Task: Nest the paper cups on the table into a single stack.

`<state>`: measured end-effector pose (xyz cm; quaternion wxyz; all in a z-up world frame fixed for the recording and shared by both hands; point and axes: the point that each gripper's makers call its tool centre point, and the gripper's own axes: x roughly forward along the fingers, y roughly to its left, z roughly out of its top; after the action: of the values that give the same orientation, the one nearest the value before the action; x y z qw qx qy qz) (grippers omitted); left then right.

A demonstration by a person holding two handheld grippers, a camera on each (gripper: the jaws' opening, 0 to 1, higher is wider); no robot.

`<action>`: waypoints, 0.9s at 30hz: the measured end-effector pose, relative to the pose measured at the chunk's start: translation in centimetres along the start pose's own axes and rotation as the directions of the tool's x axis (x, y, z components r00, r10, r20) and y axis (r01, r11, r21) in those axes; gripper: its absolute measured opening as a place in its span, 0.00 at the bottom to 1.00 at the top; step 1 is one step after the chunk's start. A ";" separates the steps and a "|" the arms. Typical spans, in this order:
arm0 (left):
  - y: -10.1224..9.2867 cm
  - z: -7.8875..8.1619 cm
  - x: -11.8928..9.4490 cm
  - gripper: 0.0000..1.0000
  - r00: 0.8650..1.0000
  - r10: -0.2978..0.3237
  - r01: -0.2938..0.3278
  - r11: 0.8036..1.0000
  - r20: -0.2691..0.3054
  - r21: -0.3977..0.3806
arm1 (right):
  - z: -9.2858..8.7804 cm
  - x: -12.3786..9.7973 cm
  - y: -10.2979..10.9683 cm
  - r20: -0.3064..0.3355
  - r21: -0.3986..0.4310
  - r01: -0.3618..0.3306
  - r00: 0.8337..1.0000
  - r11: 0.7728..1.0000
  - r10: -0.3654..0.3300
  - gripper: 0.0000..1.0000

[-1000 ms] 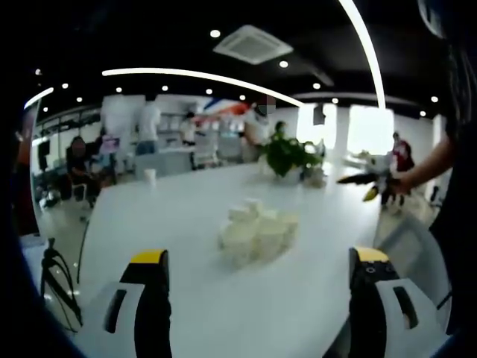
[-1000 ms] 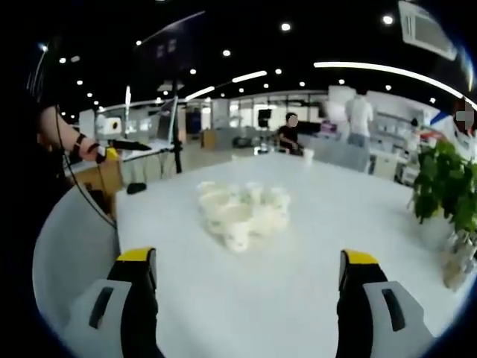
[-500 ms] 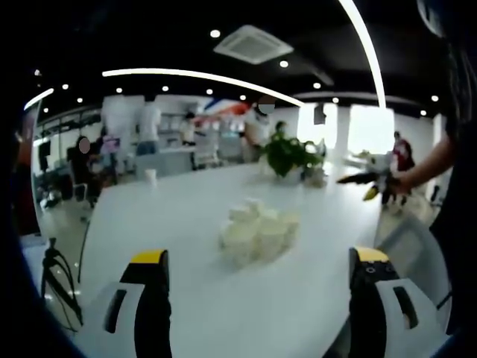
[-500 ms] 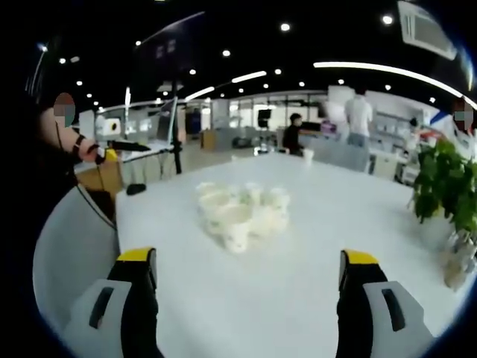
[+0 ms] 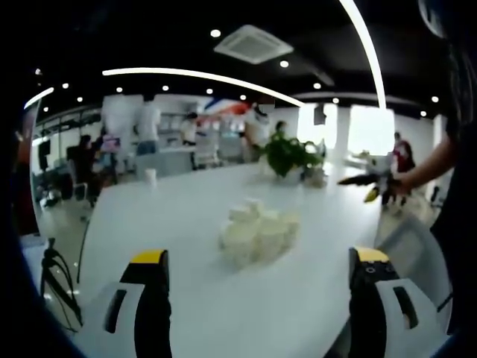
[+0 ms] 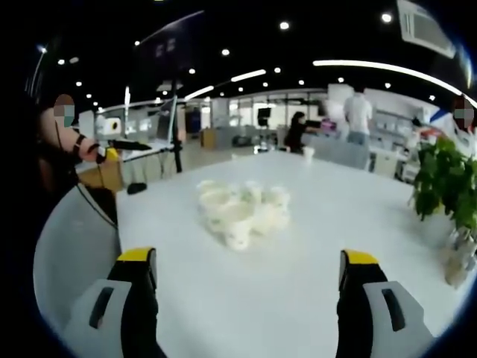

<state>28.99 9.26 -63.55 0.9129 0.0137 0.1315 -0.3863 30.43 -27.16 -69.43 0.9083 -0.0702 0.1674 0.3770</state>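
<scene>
Jaws of both grippers gape wide, empty, paper cups clustered well ahead.

The paper cups are pale cream and sit in one tight cluster, touching each other, on the white worktop. They lie well ahead of the left tool, between its jaw lines. From the right tool, the cluster lies ahead, several mouths facing it; whether any are nested is unclear.
</scene>
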 end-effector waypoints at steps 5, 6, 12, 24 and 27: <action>0.8 0.5 0.3 1.00 1.000 0.007 -0.007 1.000 0.026 0.000 | 0.6 0.8 0.7 0.008 -0.013 -0.003 1.000 1.000 0.003 1.00; 0.8 0.6 0.4 1.00 0.999 0.004 -0.004 1.000 0.032 0.001 | 0.7 1.2 1.0 0.008 -0.020 -0.008 1.000 1.000 0.008 0.99; 1.0 0.7 1.0 1.00 0.999 -0.008 0.008 1.000 0.033 0.006 | 1.1 3.2 1.8 0.005 -0.020 -0.037 0.999 0.999 0.038 0.99; 1.2 0.4 1.2 1.00 0.999 -0.004 0.005 1.000 0.038 -0.005 | 1.5 6.4 2.0 -0.011 -0.028 -0.081 0.997 0.996 0.081 0.95; 1.2 0.3 1.0 1.00 0.999 0.000 0.000 1.000 0.037 -0.010 | 1.5 7.4 2.1 -0.015 -0.032 -0.090 0.996 0.995 0.090 0.94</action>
<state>30.55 9.32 -63.55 0.9152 0.0022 0.1165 -0.3858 34.21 -20.43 -70.67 0.8880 -0.0797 0.1704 0.4196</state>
